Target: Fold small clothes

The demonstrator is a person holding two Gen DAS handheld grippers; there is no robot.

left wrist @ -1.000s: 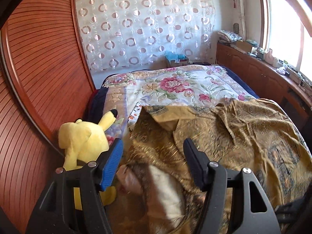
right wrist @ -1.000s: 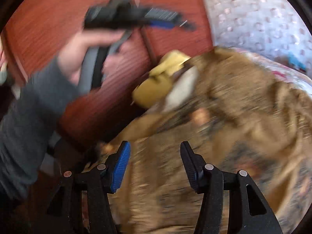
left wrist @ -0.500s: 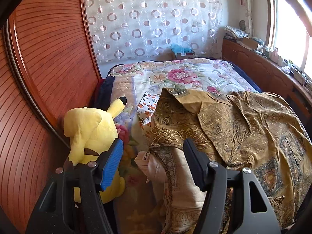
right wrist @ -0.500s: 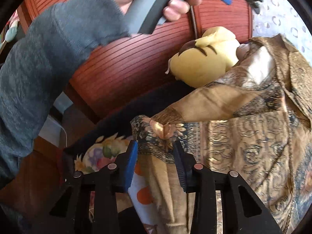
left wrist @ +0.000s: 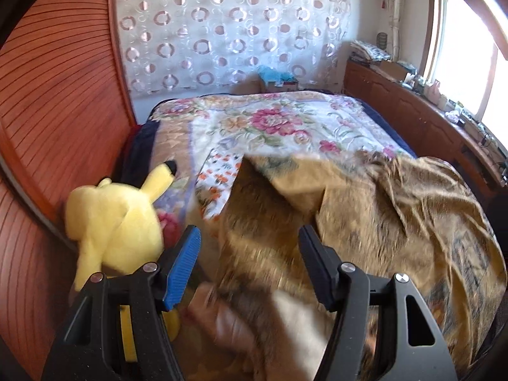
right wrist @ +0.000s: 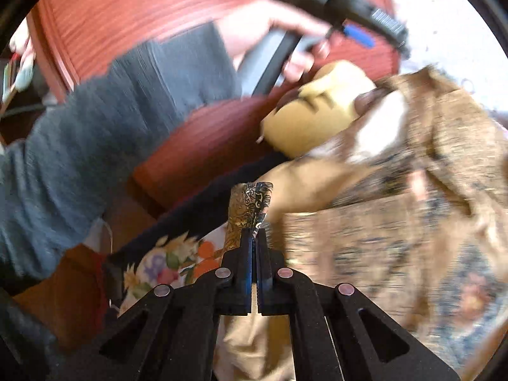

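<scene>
Right gripper (right wrist: 253,238) jaws, apart half a second ago, now clamp the gold patterned shirt (left wrist: 381,216) hem at 12 o'clock; left gripper (left wrist: 249,266) jaws apart, empty, over the shirt on the floral bedspread (left wrist: 270,120); yellow plush (left wrist: 117,219) at 9 o'clock; no writing legible.

No writing, label, brand, number or sign can be read in either view. Both pictures are smeared by motion, and the patterned cloths carry only flowers, scrolls and rings, no letters.
</scene>
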